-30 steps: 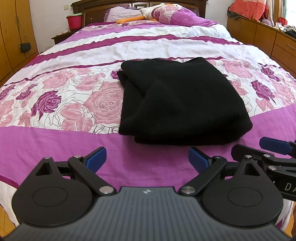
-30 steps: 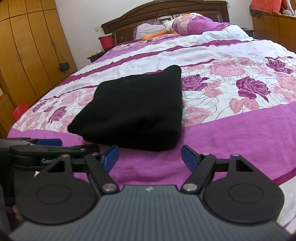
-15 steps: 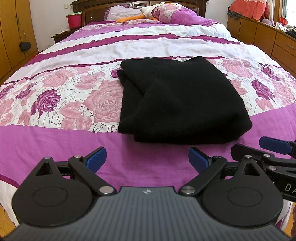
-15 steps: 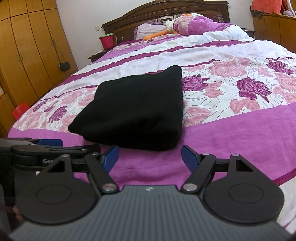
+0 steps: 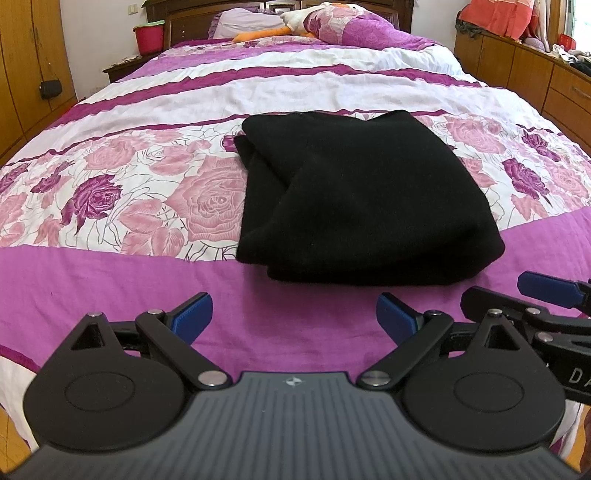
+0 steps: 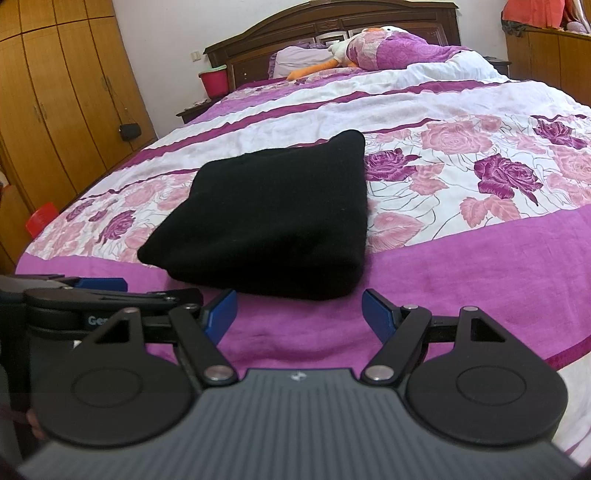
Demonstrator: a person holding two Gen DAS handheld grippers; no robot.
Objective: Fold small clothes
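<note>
A black garment (image 5: 354,199) lies folded into a thick rectangle on the bed; it also shows in the right wrist view (image 6: 273,225). My left gripper (image 5: 293,315) is open and empty, a short way in front of the garment's near edge. My right gripper (image 6: 299,310) is open and empty, close to the garment's near edge. The right gripper's blue finger (image 5: 546,288) shows at the right of the left wrist view. The left gripper's finger (image 6: 99,284) shows at the left of the right wrist view.
The bed has a purple, white and pink floral cover (image 5: 147,192). Pillows and a plush toy (image 5: 303,22) lie at the headboard. A red bucket (image 5: 149,37) stands on a nightstand. Wooden wardrobes (image 6: 55,92) stand left, low wooden cabinets (image 5: 535,74) right.
Both views have shifted very slightly. The garment lies as before and both grippers stay open.
</note>
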